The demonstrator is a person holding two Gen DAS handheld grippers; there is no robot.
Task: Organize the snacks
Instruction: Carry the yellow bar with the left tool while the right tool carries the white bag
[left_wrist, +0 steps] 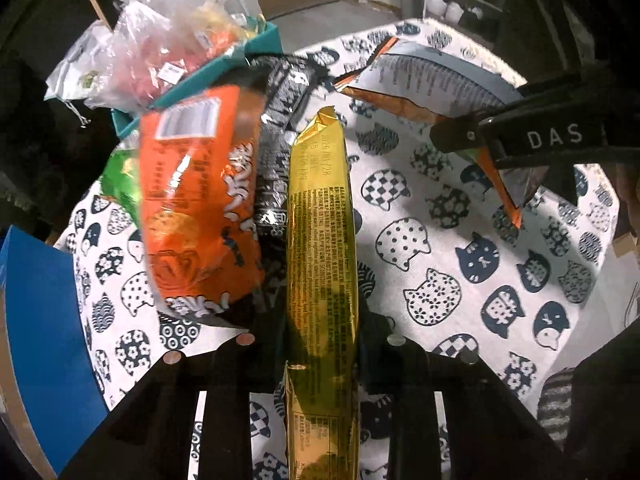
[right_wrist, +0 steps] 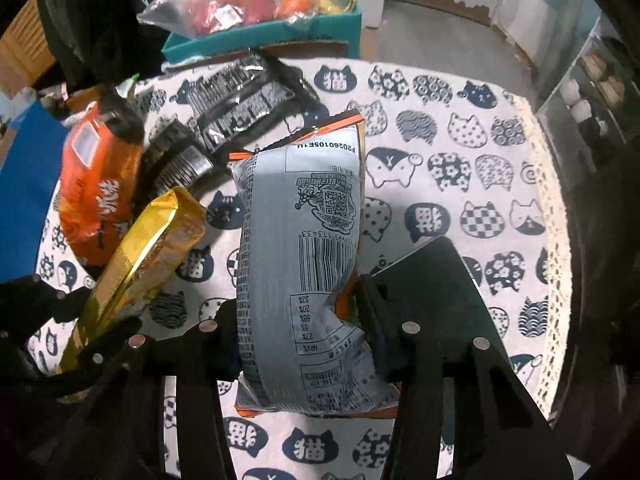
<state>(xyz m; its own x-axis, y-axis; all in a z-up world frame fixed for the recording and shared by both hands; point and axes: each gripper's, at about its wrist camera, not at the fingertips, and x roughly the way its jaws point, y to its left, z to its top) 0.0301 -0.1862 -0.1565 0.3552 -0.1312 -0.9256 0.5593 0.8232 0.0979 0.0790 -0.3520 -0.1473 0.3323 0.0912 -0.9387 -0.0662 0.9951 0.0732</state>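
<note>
Snacks are in transit: two packets are off the cat-print tablecloth [left_wrist: 460, 248], one in each gripper. The left gripper [left_wrist: 320, 344] is clamped on the gold packet [left_wrist: 320, 216], which runs straight out along the finger axis, its sealed end pointing away toward the teal box [left_wrist: 264, 42]. The right gripper [right_wrist: 300, 336] is clamped across the lower part of the grey-backed packet [right_wrist: 300, 232], whose long axis also follows the fingers, printed back uppermost, far end aimed toward the same box [right_wrist: 264, 42]. That box sits at the table's far edge, already heaped with clear bags. An orange packet [left_wrist: 196, 200] and black packets [left_wrist: 280, 92] lie between the held items and the box. Judgement: the left gripper's load appears nearer the box. Either packet would need to travel forward, end-first, over the loose packets.
</note>
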